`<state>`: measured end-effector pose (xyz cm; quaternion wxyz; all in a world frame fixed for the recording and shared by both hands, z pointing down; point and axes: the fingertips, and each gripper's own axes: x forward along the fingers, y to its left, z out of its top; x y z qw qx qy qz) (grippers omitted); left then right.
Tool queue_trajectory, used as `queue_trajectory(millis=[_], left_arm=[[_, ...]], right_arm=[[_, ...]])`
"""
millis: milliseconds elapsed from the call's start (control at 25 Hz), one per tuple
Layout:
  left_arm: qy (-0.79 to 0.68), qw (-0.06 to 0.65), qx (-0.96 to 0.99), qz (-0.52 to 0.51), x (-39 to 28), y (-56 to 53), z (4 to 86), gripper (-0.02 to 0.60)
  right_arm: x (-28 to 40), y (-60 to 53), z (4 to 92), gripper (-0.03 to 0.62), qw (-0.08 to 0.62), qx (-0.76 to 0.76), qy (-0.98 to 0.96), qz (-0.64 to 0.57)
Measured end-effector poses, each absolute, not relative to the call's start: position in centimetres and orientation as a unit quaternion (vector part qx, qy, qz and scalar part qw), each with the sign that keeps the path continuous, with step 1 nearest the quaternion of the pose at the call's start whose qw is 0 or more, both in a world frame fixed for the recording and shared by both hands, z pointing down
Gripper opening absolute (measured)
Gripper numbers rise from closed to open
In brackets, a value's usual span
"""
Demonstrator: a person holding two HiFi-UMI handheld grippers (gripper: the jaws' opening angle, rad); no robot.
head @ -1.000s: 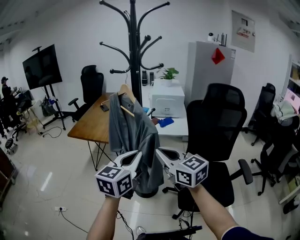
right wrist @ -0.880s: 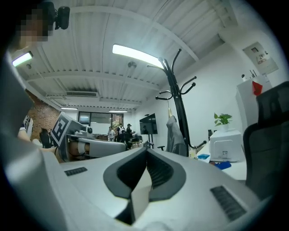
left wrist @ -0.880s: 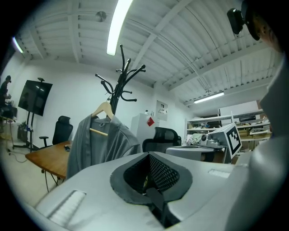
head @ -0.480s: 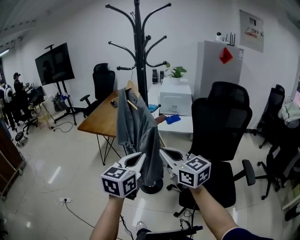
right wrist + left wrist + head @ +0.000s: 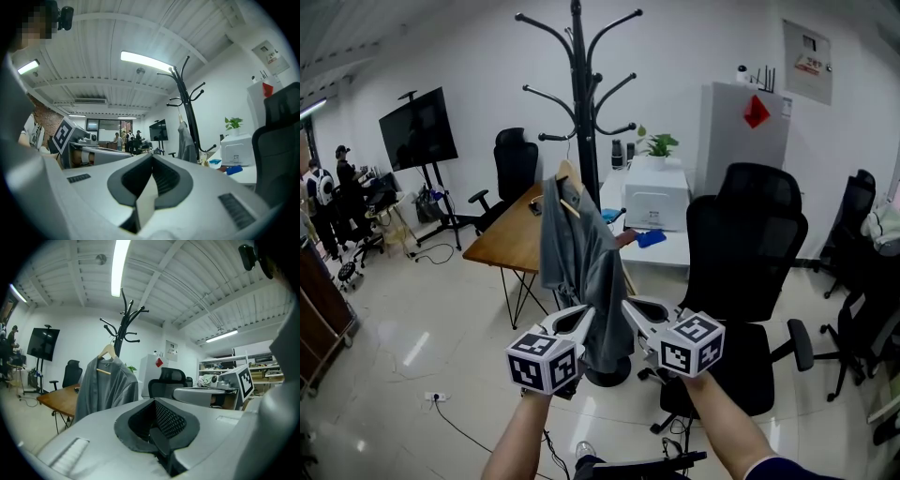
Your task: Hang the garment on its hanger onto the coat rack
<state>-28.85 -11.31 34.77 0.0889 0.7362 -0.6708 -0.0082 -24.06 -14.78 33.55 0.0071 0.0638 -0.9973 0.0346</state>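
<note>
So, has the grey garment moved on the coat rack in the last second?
No. The garment hangs just left of the coat rack pole as before; only the camera's view shifted.

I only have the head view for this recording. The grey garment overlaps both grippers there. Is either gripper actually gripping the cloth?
Observer: Not the left one. In the left gripper view, the left gripper has its jaws together with nothing between them, and the garment hangs well ahead of it on its wooden hanger.
Reviewer: And the right one?
Observer: The right gripper view shows the right gripper shut and empty too. The garment is small and far ahead there, right beside the coat rack, so the overlap you see is only line of sight.
</note>
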Motion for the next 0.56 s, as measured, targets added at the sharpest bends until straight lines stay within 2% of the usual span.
queue_trajectory(millis=[560], left_arm=[[-0.674, 0.087, 0.734, -0.009, -27.93, -10.86, 34.93, 0.002]], right_arm=[[-23.01, -14.53, 33.80, 0.000, 0.001, 0.063, -0.997, 0.040]])
